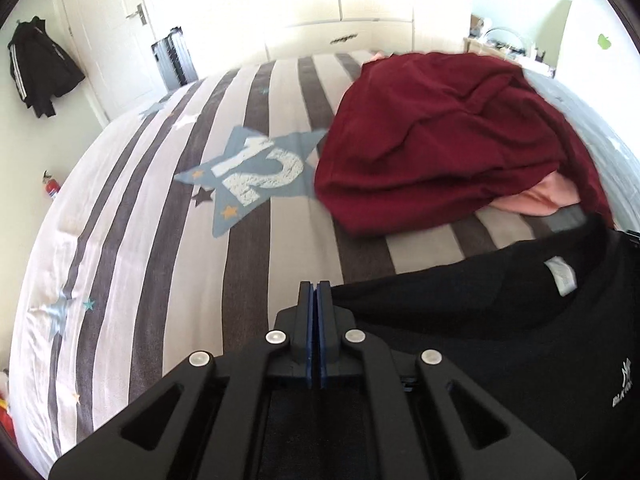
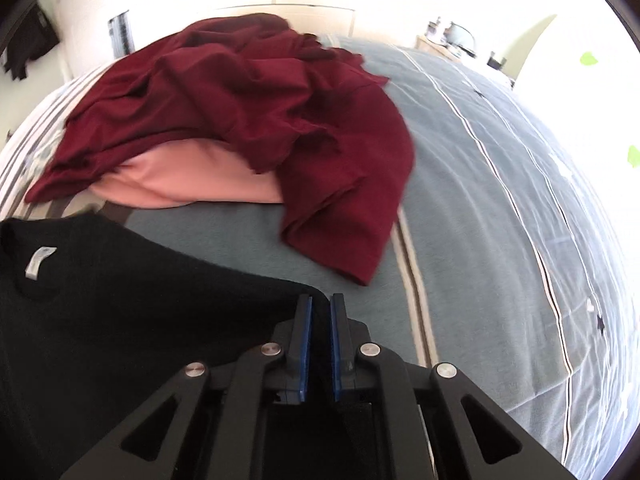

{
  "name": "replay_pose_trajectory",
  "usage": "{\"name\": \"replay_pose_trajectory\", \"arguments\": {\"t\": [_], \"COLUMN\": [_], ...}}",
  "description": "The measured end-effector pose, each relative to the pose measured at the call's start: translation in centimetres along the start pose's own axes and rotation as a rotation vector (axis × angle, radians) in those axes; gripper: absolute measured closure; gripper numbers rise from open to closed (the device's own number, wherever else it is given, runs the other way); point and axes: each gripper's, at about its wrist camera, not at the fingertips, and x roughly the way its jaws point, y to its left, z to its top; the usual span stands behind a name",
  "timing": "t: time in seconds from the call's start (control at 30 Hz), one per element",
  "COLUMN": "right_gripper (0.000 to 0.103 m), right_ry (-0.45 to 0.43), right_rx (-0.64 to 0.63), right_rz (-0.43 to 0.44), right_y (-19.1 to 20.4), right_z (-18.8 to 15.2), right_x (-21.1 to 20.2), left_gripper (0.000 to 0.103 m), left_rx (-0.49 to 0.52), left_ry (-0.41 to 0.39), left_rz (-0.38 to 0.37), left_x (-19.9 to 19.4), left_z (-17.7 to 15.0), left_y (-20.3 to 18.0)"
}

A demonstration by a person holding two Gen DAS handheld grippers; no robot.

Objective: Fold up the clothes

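Black T-shirt pinched at both shoulders; folding barely begun.

Left wrist: left gripper [image 1: 316, 286], fingers closed on black T-shirt [image 1: 500, 320] at its shoulder edge, near end of bed [image 1: 120, 240]; maroon garment [image 1: 440, 140] heaped beyond, unfolded.
Right wrist: right gripper [image 2: 321, 300], fingers narrow, black T-shirt [image 2: 140, 300] cloth between them; pink garment [image 2: 192, 180] under the maroon garment [image 2: 260, 100], both awaiting folding.

The pink garment [image 2: 188, 184] is mostly buried under the maroon garment [image 2: 240, 92], so its kind cannot be told. The black T-shirt [image 1: 500, 340] is cut off by the lower and right edges in the left wrist view. Its chest logo [image 1: 622, 388] is too small to be read. Items on the far shelf [image 1: 504, 42] are washed out by glare.
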Motion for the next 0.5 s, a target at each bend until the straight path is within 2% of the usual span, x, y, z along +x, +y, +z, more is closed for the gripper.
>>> {"name": "replay_pose_trajectory", "arguments": {"t": [0.07,0.1,0.13,0.17,0.2,0.23,0.27,0.3,0.33,0.43,0.5], "right_gripper": [0.083,0.082,0.082,0.076,0.071,0.066,0.066,0.066,0.066,0.066,0.066], "right_ry": [0.078,0.105,0.089,0.064,0.045,0.029,0.014,0.008,0.012,0.019,0.043], "right_rx": [-0.029,-0.047,-0.046,-0.038,-0.03,-0.027,-0.025,-0.032,-0.044,-0.024,-0.004], "right_rz": [-0.003,-0.005,0.006,0.011,0.017,0.033,0.047,0.035,0.021,-0.007,-0.031], "right_y": [0.2,0.3,0.1,-0.2,-0.6,-1.0,-1.5,-1.9,-2.2,-4.1,-5.4], "right_z": [-0.4,-0.7,-0.9,-1.2,-1.5,-1.9,-2.3,-3.0,-3.8,-6.9,-9.1], "right_x": [1.1,1.4,1.0,0.2,-0.7,-1.5,-2.4,-3.2,-3.9,-5.7,-6.3], "left_gripper": [0.089,0.088,0.086,0.083,0.07,0.049,0.039,0.028,0.024,0.024,0.024], "left_rx": [0.056,0.042,0.02,-0.002,-0.034,-0.054,-0.063,-0.062,-0.059,-0.068,-0.131], "left_ry": [0.098,0.092,0.076,0.06,0.029,0.002,-0.022,-0.031,-0.036,-0.029,0.025], "left_rz": [0.028,0.016,-0.001,-0.018,-0.048,-0.073,-0.079,-0.047,-0.007,0.11,0.115], "left_x": [1.7,1.2,0.5,-0.2,-1.7,-3.1,-4.5,-5.4,-6.2,-8.1,-8.6], "left_z": [-0.6,-1.0,-1.4,-1.9,-2.4,-3.0,-3.9,-5.1,-6.3,-10.1,-12.8], "left_y": [-0.6,-0.1,0.6,1.2,2.3,3.2,4.2,5.0,5.8,8.5,10.8]}}
